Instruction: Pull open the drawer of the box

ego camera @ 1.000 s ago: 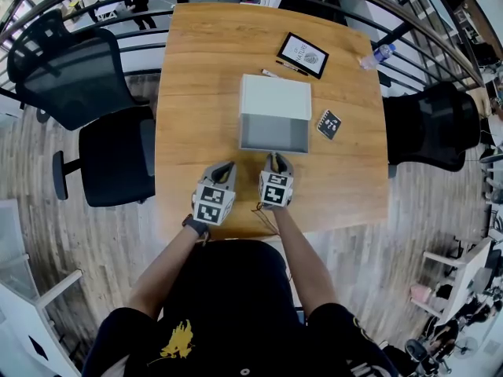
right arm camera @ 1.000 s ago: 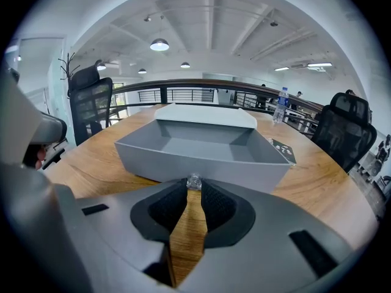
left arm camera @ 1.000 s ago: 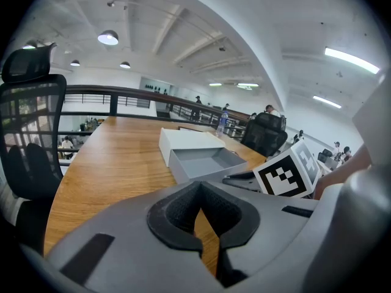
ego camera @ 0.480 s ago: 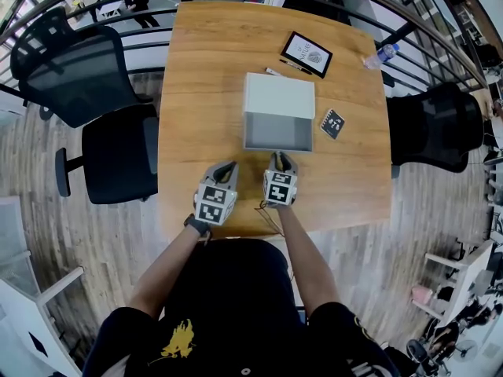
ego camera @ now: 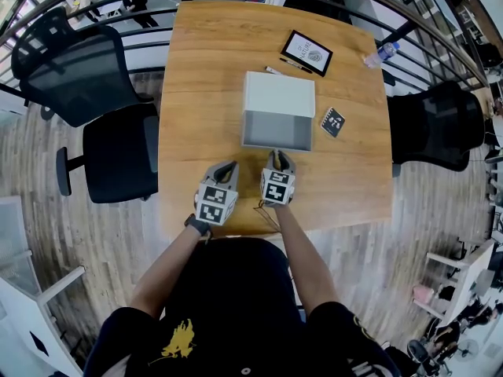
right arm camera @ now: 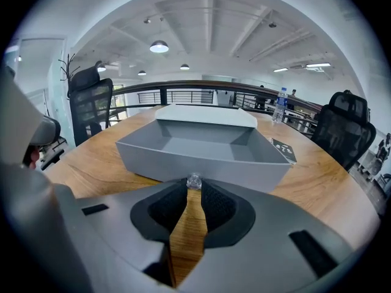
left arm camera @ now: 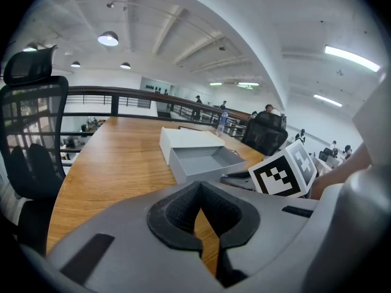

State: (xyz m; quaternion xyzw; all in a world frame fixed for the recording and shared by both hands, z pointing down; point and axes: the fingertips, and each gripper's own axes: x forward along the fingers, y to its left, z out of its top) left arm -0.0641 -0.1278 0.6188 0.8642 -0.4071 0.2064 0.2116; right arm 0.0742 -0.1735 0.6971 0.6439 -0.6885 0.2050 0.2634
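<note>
Bright, even light from round ceiling lamps and long strip lights casts only a faint shadow beside the white box with a grey drawer on the light-brown wooden table, while fisheye distortion bows the black metal railing and darkens the gripper views' corners.

box 1 | hand-held grippers 2 | pen 1 | bottle 1 | frame 1

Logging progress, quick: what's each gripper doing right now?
Left gripper: closed, empty.
Right gripper: closed on the drawer knob.
</note>
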